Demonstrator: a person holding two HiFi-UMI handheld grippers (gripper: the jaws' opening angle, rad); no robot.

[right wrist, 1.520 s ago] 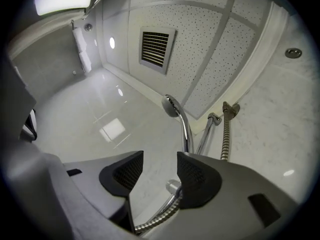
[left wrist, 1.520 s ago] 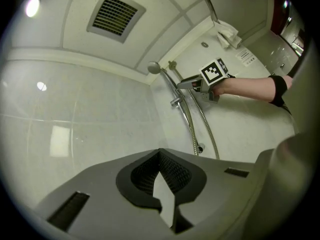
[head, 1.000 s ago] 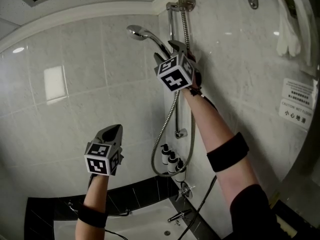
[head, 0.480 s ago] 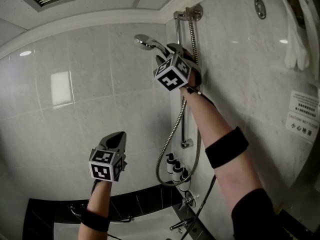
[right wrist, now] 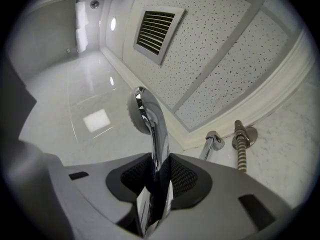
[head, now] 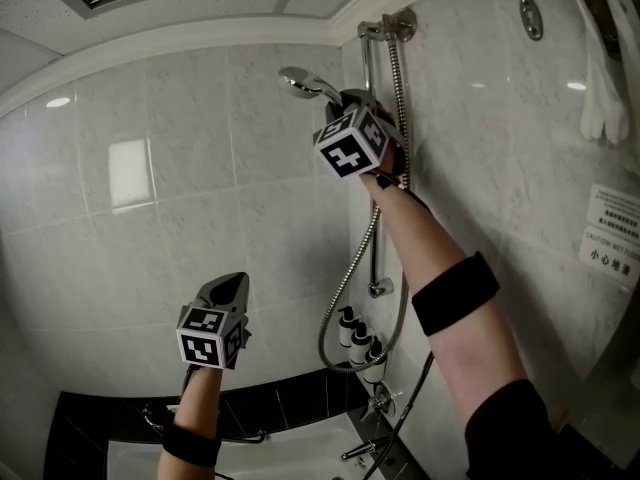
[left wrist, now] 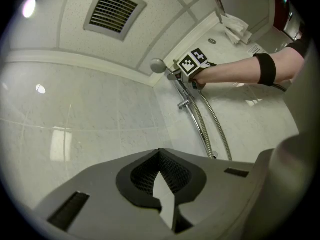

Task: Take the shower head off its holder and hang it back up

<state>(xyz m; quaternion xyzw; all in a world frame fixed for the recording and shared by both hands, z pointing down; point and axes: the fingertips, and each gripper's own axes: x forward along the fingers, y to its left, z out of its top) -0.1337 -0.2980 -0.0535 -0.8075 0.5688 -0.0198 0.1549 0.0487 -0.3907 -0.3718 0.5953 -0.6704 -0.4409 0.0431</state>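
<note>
Head view: looks up into a tiled bath corner with both forearms raised; the person's body is cut off at the lower edge.
Right hand-held gripper [head: 348, 103] [right wrist: 159, 170]: high against the rail [head: 376, 253], pinching the chrome handle of the shower head. In the right gripper view the handle runs straight between the two dark pads.
Shower head [head: 300, 82] [right wrist: 145, 113] [left wrist: 158, 65]: near the ceiling, just left of the rail's top, its face turned away from the rail.
Holder: hidden behind the marker cube and the hand in the head view and out of frame in the right gripper view, so whether the handle sits in it cannot be told.
Hose [head: 402, 88] [right wrist: 241, 156]: drops from the top wall fitting, loops low and climbs back toward the gripped handle; its upper end is lost behind the cube.
Left hand-held gripper [head: 230, 286] [left wrist: 160, 170]: low and well apart to the left, pointing up, jaws pressed together at the tips with nothing between them; only a sliver of pale wall shows behind.
Bottles [head: 357, 333]: three small ones below the rail, partly crossed by the hose loop.
Tap [head: 358, 455]: at the bottom edge, cut off.
Sign [head: 610, 238]: on the right wall, its print too small to read.
</note>
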